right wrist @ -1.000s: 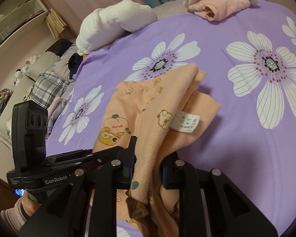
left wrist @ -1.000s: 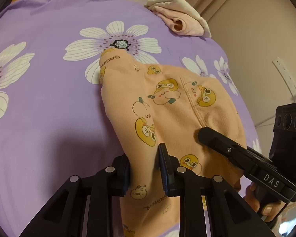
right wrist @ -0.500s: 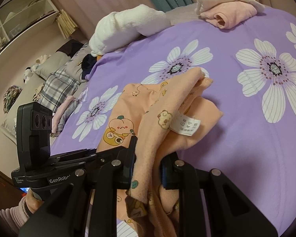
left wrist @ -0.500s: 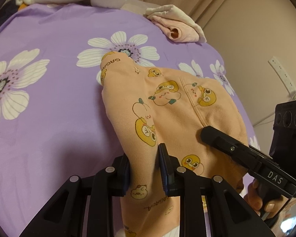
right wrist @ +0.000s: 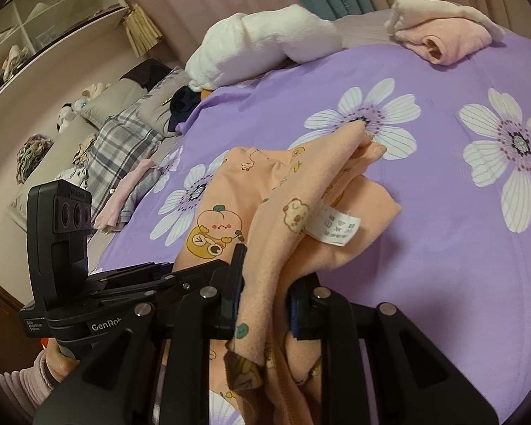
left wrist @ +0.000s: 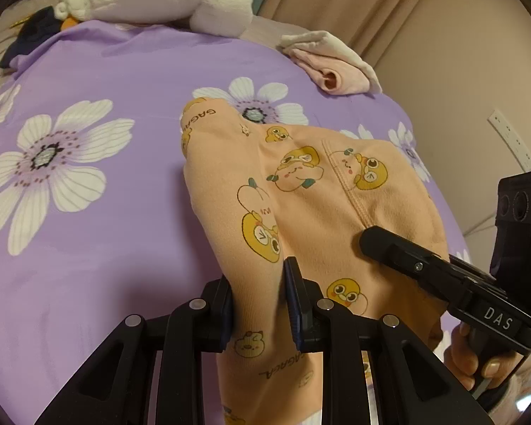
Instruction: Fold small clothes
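Left gripper (left wrist: pixel 259 297): jaws narrowed, a fold of the peach cartoon-print cotton garment (left wrist: pixel 311 194) is pinched between the pads
Right gripper (right wrist: pixel 265 294): nearly closed, the bunched edge is clamped
Garment: lifted at the near end, far end draped on the purple flowered bedsheet (left wrist: pixel 99 219), white care label (right wrist: pixel 334 228) exposed

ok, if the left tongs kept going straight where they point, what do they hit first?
The orange garment they already clamp; past that fold, likely the purple sheet. Depth is unclear.

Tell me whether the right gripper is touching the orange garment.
Touching. The right wrist view shows the right gripper clamping a bunched fold of the orange garment, fabric filling the space between its pads.
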